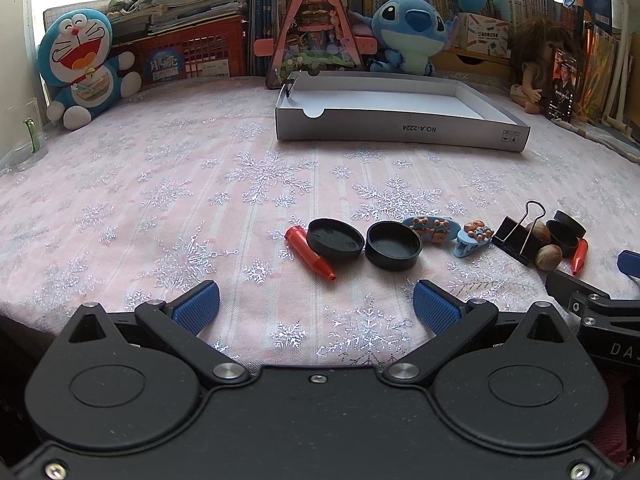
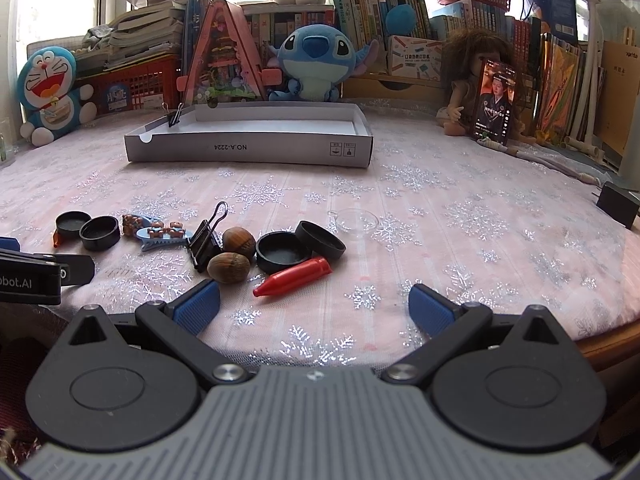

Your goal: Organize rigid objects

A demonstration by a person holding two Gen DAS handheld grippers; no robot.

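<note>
pink snowflake tablecloth (image 1: 160,200) in front of a packed bookshelf with plushies, and a shallow white cardboard box (image 1: 400,130) sits at the back with a small binder clip (image 2: 175,117) on its left wall. left to right in a row near the front: red cone (image 1: 309,253), two black lids (image 1: 335,239), bear hair clips (image 1: 434,227), a big binder clip (image 1: 517,236), two nuts (image 2: 229,267), two more black lids (image 2: 282,250) and another red cone (image 2: 294,276). the left gripper (image 1: 316,310) and right gripper (image 2: 314,310) both hover low with blue pads spread wide, holding nothing.
</note>
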